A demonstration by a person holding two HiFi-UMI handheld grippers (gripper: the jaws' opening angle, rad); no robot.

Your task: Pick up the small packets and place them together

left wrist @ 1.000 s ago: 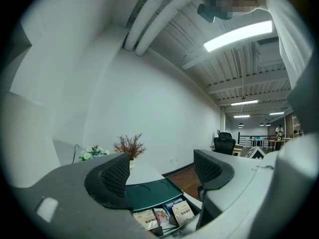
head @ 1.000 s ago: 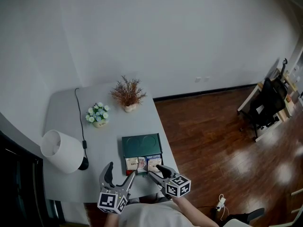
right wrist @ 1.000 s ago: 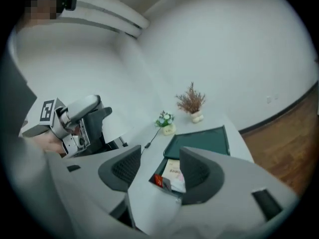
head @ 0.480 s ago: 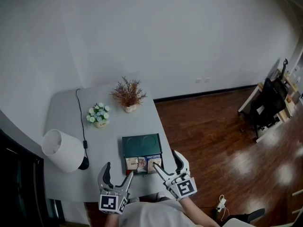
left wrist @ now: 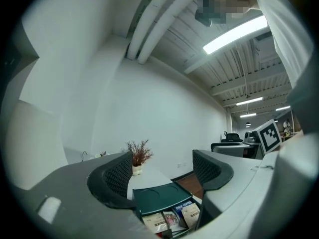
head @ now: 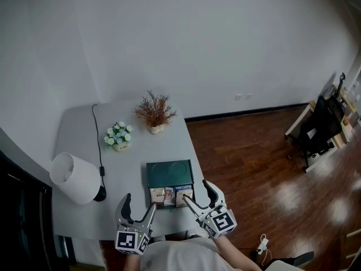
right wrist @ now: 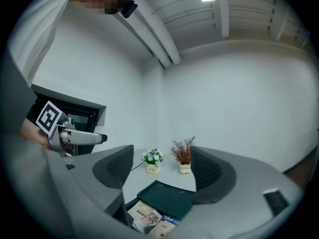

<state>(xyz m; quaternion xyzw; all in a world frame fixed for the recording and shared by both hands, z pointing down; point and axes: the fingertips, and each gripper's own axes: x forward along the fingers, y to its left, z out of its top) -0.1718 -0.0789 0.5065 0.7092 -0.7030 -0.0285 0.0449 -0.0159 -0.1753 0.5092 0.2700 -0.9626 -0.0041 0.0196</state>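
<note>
Hovering empty, left claw (head: 139, 203) is held wide, right claw (head: 196, 191) just narrowed; ceiling lights (left wrist: 234, 34) are shown only by gripper views.

Dim, desaturated head view, soft glare patches on wooden floor (head: 265, 174), bright ceiling strip light (left wrist: 234, 34) in gripper views, heavy fisheye distortion, black vignetted corners

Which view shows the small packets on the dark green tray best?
The left gripper view: the small printed packets lie side by side at the near end of the dark green rectangular tray, seen close with print showing. The head view shows them tiny. The right gripper view cuts them off at the frame's bottom edge.
</note>
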